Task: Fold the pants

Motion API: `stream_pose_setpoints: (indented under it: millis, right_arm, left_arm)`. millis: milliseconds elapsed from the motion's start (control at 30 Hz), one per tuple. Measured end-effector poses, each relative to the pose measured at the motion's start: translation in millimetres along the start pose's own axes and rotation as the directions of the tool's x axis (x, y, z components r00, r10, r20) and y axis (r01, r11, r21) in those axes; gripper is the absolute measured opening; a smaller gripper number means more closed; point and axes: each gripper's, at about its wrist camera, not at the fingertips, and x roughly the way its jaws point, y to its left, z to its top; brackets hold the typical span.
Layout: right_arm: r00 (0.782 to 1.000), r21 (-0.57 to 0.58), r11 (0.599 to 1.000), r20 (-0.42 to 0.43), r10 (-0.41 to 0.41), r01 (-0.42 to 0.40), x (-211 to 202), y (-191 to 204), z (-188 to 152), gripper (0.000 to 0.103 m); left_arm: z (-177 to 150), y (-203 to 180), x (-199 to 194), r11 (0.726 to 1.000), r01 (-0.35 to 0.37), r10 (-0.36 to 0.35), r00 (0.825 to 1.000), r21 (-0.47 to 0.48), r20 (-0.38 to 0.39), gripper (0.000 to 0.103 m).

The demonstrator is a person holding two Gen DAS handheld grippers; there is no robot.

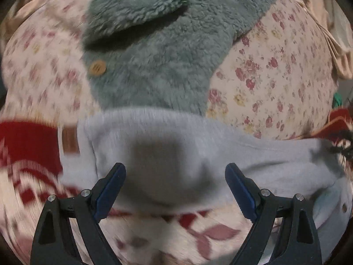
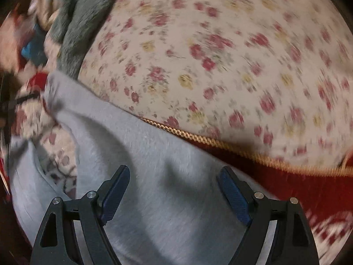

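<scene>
In the left wrist view we start at the far left, where a red and white patterned blanket lies, all blurry. A small brown patch shows next to it, right at the left edge of the gray pants. The pants lie across the lower middle of this view, from left to right, on top of the blanket. Above them sits a fluffy gray-green garment with a round tan button on it. It rests on a cream flowered cover, which fills the right side.

Our left claw is wide open. Its two blue pads stand far apart over the pants, and we see a dark shadow on the cloth between them. Nothing is pinched in it.

In the right wrist view, the fluffy garment is up in the top left corner. The pants run from the left edge down to the bottom middle, with soft folds in them. To the right is the flowered cover, with a gold braided trim along its lower edge. Below that is the red blanket.

Our right claw is open wide too. Its pads stand apart above the gray cloth, and it holds nothing.
</scene>
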Motion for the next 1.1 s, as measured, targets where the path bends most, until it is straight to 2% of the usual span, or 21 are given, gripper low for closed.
stream_pose_setpoints:
  millis: [100,200,333,433,633,700,800,833,933,1000,1100]
  right_arm:
    - [1.000,-0.107,0.994,-0.029,-0.003,0.000,8,5,10,0.088]
    - [0.999,-0.153,0.988,-0.046,0.015,-0.022,15,5,19,0.088]
    - [0.996,-0.245,0.969,-0.087,0.014,-0.035,25,12,27,0.088]
    - [0.994,-0.311,0.949,-0.108,0.013,-0.046,30,17,31,0.088]
    - [0.985,-0.369,0.926,-0.173,0.015,-0.079,38,18,36,0.088]
    - [0.975,-0.375,0.920,-0.221,0.034,-0.117,41,17,38,0.088]
    - [0.968,-0.402,0.907,-0.251,0.027,-0.129,46,15,39,0.088]
    - [0.967,-0.415,0.901,-0.255,0.018,-0.126,47,14,39,0.088]
    - [0.968,-0.426,0.897,-0.252,0.003,-0.114,50,8,46,0.088]
    - [0.965,-0.384,0.915,-0.260,0.024,-0.126,53,-1,52,0.088]
    - [0.954,-0.374,0.920,-0.298,-0.001,-0.116,66,-6,54,0.088]
  left_arm:
    - [17,9,12,0.997,-0.021,0.022,1.000,0.080,-0.018,0.091]
    - [31,11,22,0.985,-0.044,0.048,0.999,0.165,-0.020,0.091]
    - [46,11,29,0.955,-0.086,0.088,0.996,0.283,0.005,0.091]
    - [53,10,40,0.931,-0.098,0.110,0.994,0.351,-0.014,0.091]
    - [48,6,76,0.876,-0.067,0.145,0.981,0.478,-0.128,0.091]
    - [43,5,82,0.859,-0.075,0.165,0.977,0.507,-0.136,0.091]
    - [40,7,88,0.860,-0.068,0.156,0.979,0.506,-0.133,0.091]
    - [40,7,89,0.863,-0.063,0.150,0.979,0.501,-0.135,0.088]
    - [37,7,91,0.855,-0.060,0.153,0.978,0.515,-0.141,0.067]
    - [34,7,89,0.855,-0.058,0.151,0.978,0.515,-0.141,0.062]
    - [34,6,88,0.855,-0.062,0.152,0.979,0.515,-0.135,0.054]
